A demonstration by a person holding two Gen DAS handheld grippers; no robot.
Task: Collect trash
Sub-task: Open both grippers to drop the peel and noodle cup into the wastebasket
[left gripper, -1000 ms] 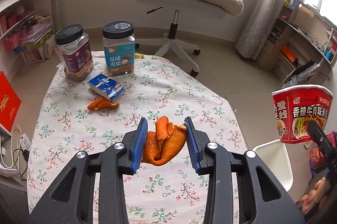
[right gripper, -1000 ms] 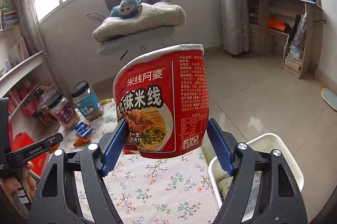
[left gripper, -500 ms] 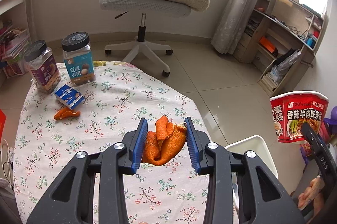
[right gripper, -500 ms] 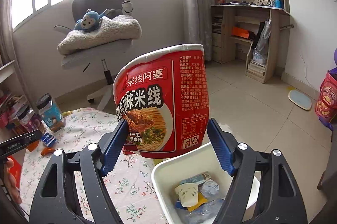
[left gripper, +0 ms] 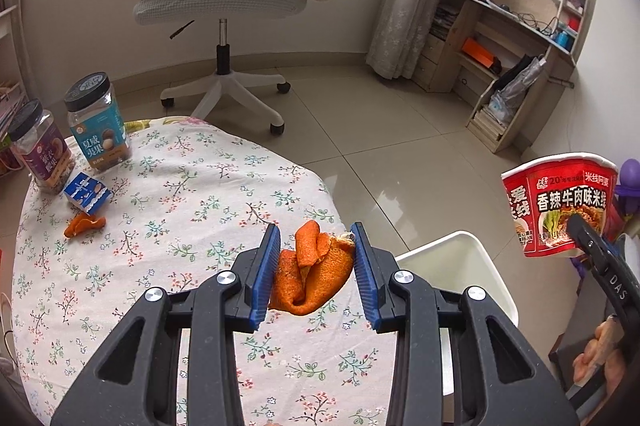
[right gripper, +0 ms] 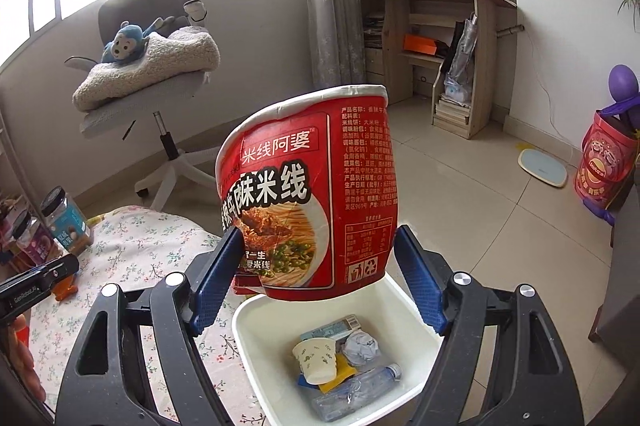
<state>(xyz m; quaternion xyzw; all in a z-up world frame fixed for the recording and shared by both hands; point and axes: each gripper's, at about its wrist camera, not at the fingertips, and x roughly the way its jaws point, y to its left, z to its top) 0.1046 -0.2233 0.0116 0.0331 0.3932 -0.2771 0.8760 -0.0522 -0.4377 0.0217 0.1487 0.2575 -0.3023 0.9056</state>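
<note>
the right gripper (right gripper: 316,282) sits right over the white bin (right gripper: 256,350), its jaws about the base of the red noodle cup (right gripper: 312,193). the left blue pad presses the cup wall, but the right one shows a sliver of gap, so the grip looks loose, and the jaws stand fairly wide. the cup leans toward the table side, its bottom above the bin's near rim rather than the middle. if it slips now, i reckon it could clip that rim and tumble onto the floor, or tip and spill whatever is left inside. the bin already holds a paper cup (right gripper: 314,362), a crushed bottle (right gripper: 356,390) and wadded paper, so a tall cup landing on that heap may sit high or roll out.

beside it, the left gripper (left gripper: 316,274) has its jaws part open and closed on a curl of orange peel (left gripper: 312,274), above the flowered tablecloth (left gripper: 180,209) just short of the bin's edge. the peel is soft and folded; one loose flap could drop on the cloth before it clears the rim. both tools heading for the same small bin could also knock together.

farther along the table a second bit of peel (left gripper: 84,224) and a blue carton (left gripper: 86,191) lie waiting beside two jars (left gripper: 98,123), which are not trash and might get bumped.
</note>
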